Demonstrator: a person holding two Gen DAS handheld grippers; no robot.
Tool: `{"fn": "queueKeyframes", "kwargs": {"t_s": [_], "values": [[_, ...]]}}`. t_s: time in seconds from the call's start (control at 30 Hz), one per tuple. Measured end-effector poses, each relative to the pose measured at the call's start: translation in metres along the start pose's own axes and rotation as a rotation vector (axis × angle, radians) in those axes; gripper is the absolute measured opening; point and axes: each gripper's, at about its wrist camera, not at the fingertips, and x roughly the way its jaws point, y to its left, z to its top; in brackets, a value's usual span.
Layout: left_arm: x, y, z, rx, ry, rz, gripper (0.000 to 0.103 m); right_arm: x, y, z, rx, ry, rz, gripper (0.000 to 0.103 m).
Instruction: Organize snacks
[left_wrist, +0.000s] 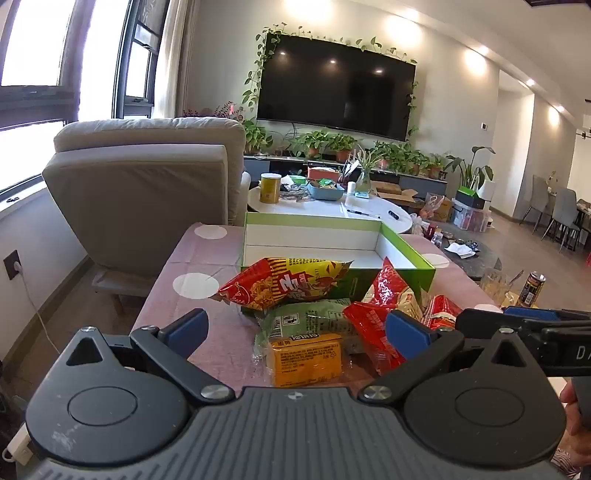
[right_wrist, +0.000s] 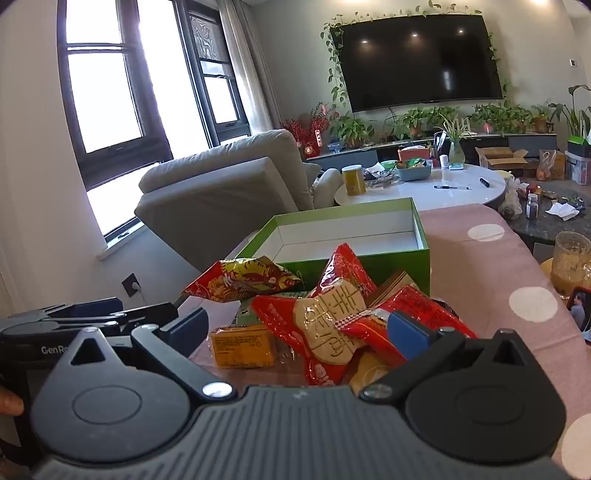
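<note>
Both wrist cameras are looking forward low over the snack pile (left_wrist: 317, 317) toward the green box (left_wrist: 402, 243) and television (left_wrist: 336, 96), the left one sitting left of the right, each catching the other's gripper at its edge.

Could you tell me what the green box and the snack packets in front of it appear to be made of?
Green box: apparently stiff cardboard, matte white inside and smooth green outside, judging by its straight walls and crisp folded corners.

Red snack packet: seemingly thin plastic film, glossy, with crinkles catching highlights.

Orange pack: looks wrapped in clear film, loose and shiny at its edge; what lies beneath is uncertain.
</note>
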Motion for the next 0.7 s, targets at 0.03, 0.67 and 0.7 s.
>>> {"fn": "queueKeyframes", "kwargs": {"t_s": [0.03,0.67,0.7], "values": [[-0.001,-0.001,-0.001,0.004,-0.014,-0.004,0.103,-0.001,0.0,0.0,0.0,-0.005,-0.003,0.094],[-0.006,0.001,-0.001,0.005,-0.016,-0.027,0.103,-0.003,0.003,-0.002,0.002,-0.012,-0.007,0.094],[-0.006,0.001,-0.001,0.004,-0.016,-0.027,0.103,-0.003,0.004,-0.001,0.001,-0.013,-0.01,0.094]]}}
